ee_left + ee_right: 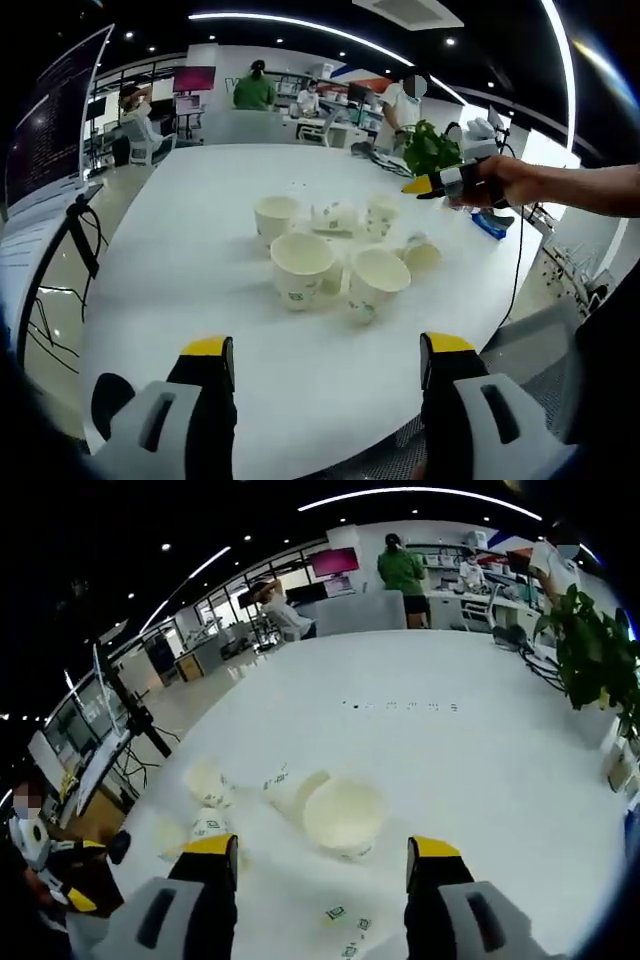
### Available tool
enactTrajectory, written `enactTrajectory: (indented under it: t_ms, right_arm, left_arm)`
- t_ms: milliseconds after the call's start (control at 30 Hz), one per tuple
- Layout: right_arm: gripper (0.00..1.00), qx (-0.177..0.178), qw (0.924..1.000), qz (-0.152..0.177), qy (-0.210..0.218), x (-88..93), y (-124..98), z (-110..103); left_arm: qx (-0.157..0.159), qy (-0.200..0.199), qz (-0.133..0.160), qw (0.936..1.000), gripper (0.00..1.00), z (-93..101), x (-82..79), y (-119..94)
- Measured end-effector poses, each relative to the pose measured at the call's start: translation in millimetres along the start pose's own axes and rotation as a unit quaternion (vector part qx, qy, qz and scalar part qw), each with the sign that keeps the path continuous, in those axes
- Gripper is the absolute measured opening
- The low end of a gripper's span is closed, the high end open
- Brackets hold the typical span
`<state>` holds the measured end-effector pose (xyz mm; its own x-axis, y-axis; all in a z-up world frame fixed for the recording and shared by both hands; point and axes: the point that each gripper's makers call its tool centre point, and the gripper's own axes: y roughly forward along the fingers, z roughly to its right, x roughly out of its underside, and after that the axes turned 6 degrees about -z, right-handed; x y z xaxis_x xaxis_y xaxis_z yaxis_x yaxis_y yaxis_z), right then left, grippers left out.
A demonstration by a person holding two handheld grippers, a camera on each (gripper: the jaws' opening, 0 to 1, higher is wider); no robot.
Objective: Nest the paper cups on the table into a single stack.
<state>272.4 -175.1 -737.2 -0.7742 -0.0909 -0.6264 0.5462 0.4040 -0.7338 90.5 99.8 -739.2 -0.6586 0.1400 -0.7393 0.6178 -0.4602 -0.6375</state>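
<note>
Both grippers held wide over a white table with scattered paper cups.

The left gripper (328,362) hangs above the near edge, jaws wide and empty; the paper cups (302,268) cluster mid-table, some upright, some tipped. The right gripper (322,858), jaws also spread, is empty above a cup lying on its side (342,815). A potted plant (430,148) stands near the far edge.

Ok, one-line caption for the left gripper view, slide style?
Open left gripper faces scattered paper cups on a white table; right gripper reaches in from the right.
</note>
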Motion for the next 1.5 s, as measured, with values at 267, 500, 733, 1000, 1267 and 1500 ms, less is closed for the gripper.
enactTrajectory:
  t_ms: [267,500,733,1000,1267,1500]
  right_arm:
    - [0.66,0.017,0.9991,-0.037,0.007,-13.8,23.8,29.7]
    - [0.63,0.032,0.9975,-0.063,0.003,-9.9,28.7,33.8]
    - [0.59,0.045,0.9938,-0.101,-0.007,-4.2,47.5,44.6]
    - [0.56,0.047,0.9876,-0.148,-0.025,10.2,78.8,55.0]
    - [0.53,0.048,0.9836,-0.172,-0.022,16.6,95.4,61.6]
    - [0.45,0.05,0.981,-0.187,-0.011,23.3,101.2,64.9]
  left_arm:
    - [-0.001,-0.002,-0.006,1.0,0.75,-1.9,4.8,4.1]
    - [-0.003,-0.005,-0.009,0.9999,0.75,2.3,5.0,2.6]
    - [-0.005,-0.006,-0.012,0.9999,0.75,4.0,4.6,2.9]
    - [-0.006,-0.006,-0.015,0.9998,0.75,2.9,5.6,5.7]
    - [-0.009,-0.007,-0.017,0.9998,0.75,0.9,7.7,7.9]
    - [-0.012,-0.008,-0.019,0.9997,0.75,-4.9,8.3,8.8]
